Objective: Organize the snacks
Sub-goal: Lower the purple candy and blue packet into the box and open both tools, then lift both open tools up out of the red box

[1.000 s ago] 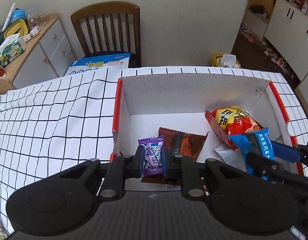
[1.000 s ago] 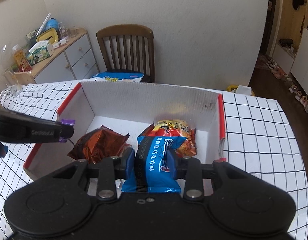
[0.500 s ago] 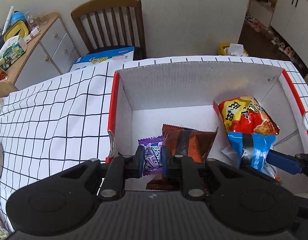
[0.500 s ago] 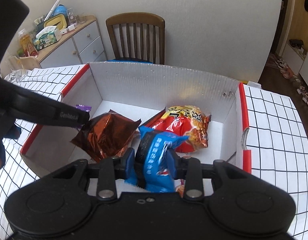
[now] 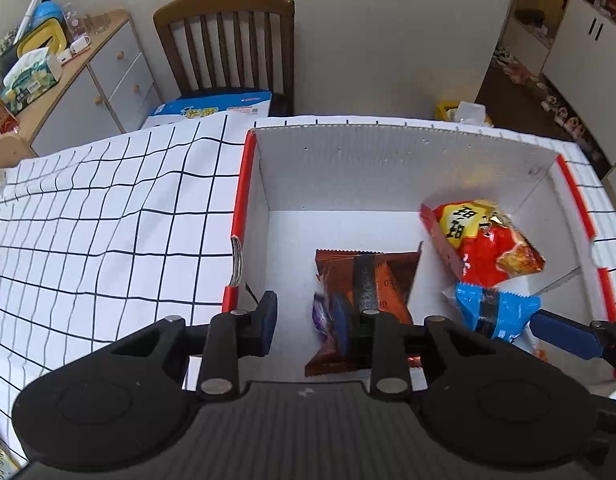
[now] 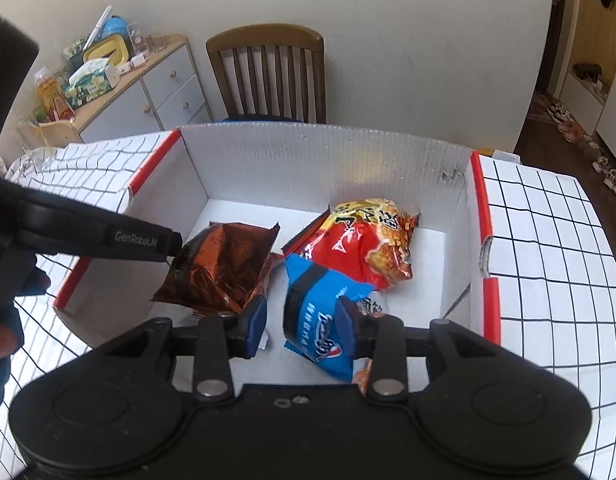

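Both claws have just been opening over the white cardboard box [image 5: 408, 168], the left gripper [image 5: 304, 326] spread with the purple packet [image 5: 322, 318] dropping free beside the brown one [image 5: 372, 276], the right gripper [image 6: 300, 326] letting the blue packet [image 6: 316, 320] lean off its right pad, so honestly either could snag and land crooked.

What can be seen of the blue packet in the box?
The blue packet is a glossy foil pouch with white lettering, a dark band across it and a crimped end. It sits tilted near the box's front, its top leaning on the red bag. The right tool has just been opening: one pad touches the packet's side, the other stands clear.
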`<state>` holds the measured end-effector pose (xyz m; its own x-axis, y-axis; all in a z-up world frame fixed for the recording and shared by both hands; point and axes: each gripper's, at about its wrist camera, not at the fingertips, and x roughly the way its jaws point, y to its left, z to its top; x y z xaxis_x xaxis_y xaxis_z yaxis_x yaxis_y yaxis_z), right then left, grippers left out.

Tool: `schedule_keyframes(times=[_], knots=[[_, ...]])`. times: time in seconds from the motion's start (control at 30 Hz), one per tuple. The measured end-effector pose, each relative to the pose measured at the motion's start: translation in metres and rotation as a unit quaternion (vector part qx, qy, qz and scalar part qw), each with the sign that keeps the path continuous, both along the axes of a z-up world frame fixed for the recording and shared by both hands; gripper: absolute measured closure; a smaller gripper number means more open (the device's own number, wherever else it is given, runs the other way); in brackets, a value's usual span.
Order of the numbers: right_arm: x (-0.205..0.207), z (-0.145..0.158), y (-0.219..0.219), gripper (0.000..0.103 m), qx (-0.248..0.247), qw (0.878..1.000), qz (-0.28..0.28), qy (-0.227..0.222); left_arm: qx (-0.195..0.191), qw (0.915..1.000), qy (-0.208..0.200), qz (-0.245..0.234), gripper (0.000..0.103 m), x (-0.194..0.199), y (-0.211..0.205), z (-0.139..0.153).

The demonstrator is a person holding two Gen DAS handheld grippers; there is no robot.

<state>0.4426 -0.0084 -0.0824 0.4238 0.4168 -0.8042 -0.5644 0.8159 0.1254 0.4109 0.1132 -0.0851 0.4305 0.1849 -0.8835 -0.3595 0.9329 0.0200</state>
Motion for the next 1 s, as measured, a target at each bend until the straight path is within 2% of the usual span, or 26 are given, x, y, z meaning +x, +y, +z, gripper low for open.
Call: schedule_keyframes(times=[0.13, 0.2, 0.27, 0.33, 0.67, 0.73, 0.77, 0.83, 0.87, 1.0], knots=[[-0.005, 0.009, -0.004, 0.059, 0.009, 1.0, -0.002, -0.007, -0.01, 0.9999, -0.014, -0.005, 0.074, -0.011, 0.0, 0.011], [-0.009, 0.015, -0.007, 0.048, 0.015, 1.0, -0.003, -0.013, -0.014, 0.9996, -0.022, -0.007, 0.074, -0.018, -0.001, 0.016], [-0.014, 0.022, -0.009, 0.03, 0.022, 0.999, -0.005, -0.026, -0.018, 0.9993, -0.031, -0.011, 0.074, -0.025, -0.002, 0.023], [-0.018, 0.029, -0.012, 0.022, 0.029, 0.999, -0.008, -0.035, -0.024, 0.9988, -0.041, -0.012, 0.074, -0.033, -0.003, 0.029], [-0.04, 0.057, -0.03, 0.014, 0.059, 0.997, -0.02, -0.055, -0.037, 0.9961, -0.077, -0.022, 0.073, -0.073, -0.007, 0.063], [-0.046, 0.063, -0.034, 0.013, 0.065, 0.996, -0.016, -0.059, -0.037, 0.9953, -0.085, -0.029, 0.067, -0.081, -0.01, 0.068], [-0.05, 0.065, -0.035, 0.012, 0.067, 0.996, -0.015, -0.061, -0.036, 0.9948, -0.09, -0.031, 0.05, -0.086, -0.011, 0.071], [-0.056, 0.07, -0.039, 0.011, 0.074, 0.995, -0.014, -0.064, -0.026, 0.9928, -0.113, -0.031, 0.027, -0.097, -0.014, 0.078], [-0.06, 0.072, -0.04, 0.011, 0.076, 0.995, -0.012, -0.066, -0.021, 0.9913, -0.125, -0.034, 0.023, -0.103, -0.016, 0.082], [-0.073, 0.081, -0.046, 0.011, 0.084, 0.994, -0.006, -0.074, -0.033, 0.9893, -0.135, -0.045, 0.023, -0.117, -0.019, 0.093]])
